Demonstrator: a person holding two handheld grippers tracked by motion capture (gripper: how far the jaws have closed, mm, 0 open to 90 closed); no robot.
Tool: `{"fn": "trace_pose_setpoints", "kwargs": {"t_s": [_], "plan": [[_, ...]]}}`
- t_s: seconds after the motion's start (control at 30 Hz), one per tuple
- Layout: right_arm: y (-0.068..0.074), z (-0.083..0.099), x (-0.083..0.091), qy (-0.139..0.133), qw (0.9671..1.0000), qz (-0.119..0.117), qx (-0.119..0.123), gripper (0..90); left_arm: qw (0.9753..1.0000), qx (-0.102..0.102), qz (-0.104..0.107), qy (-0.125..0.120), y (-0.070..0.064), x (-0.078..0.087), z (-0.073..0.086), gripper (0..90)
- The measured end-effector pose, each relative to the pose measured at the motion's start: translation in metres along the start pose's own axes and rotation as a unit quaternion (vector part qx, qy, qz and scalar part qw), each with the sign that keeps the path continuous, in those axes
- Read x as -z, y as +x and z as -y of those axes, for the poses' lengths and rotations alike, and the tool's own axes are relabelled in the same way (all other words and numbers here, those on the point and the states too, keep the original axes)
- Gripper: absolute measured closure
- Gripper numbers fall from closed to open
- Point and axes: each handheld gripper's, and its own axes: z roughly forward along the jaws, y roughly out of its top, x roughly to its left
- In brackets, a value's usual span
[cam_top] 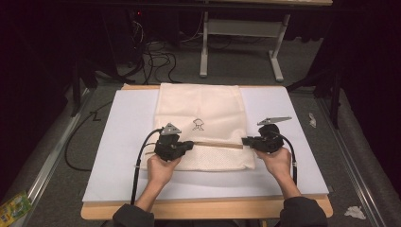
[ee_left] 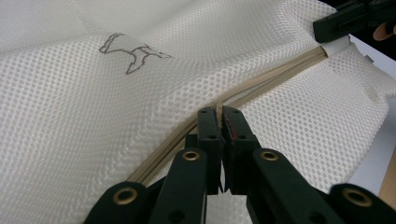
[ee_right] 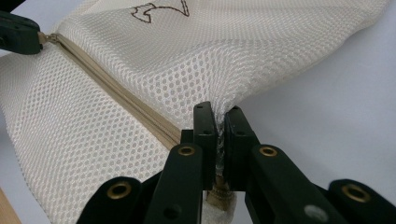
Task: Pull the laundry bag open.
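Mesh bag zipper looks shut end to end; L tongs clamped on zip, R tongs on bag's edge.

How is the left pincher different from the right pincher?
The left gripper pinches the tan zipper partway along the mesh bag; the right gripper pinches the bag's edge at the zipper's end. The left one points right, the right one points left. Both are black and shut.
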Motion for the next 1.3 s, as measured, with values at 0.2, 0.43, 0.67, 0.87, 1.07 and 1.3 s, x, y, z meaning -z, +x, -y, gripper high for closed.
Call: {"fn": "trace_pose_setpoints", "kwargs": {"t_s": [0.2, 0.43, 0.67, 0.87, 1.07, 1.3], "plan": [[0.000, 0.000, -0.001, 0.000, 1.0000, 0.001, 0.000, 87.2, 0.9999, 0.007, -0.005, -0.006, 0.004, 0.005, 0.002, 87.2], [0.000, 0.000, 0.001, -0.002, 1.0000, 0.002, -0.002, 87.2, 0.9999, 0.007, -0.008, -0.009, 0.008, 0.009, 0.003, 87.2], [0.000, 0.000, 0.001, -0.007, 1.0000, 0.005, -0.002, 87.2, 0.9999, 0.007, -0.008, -0.010, 0.008, 0.010, 0.002, 87.2], [-0.001, 0.000, 0.001, -0.006, 0.9999, 0.010, 0.002, 87.2, 0.9998, 0.012, -0.011, -0.011, 0.009, 0.011, 0.003, 87.2], [-0.002, 0.000, 0.003, -0.009, 0.9999, 0.009, -0.001, 87.2, 0.9998, 0.011, -0.014, -0.012, 0.012, 0.015, 0.003, 87.2], [-0.005, 0.002, 0.004, -0.009, 0.9999, 0.010, -0.003, 87.2, 0.9994, 0.019, -0.023, -0.016, 0.018, 0.021, 0.005, 87.2]]}}
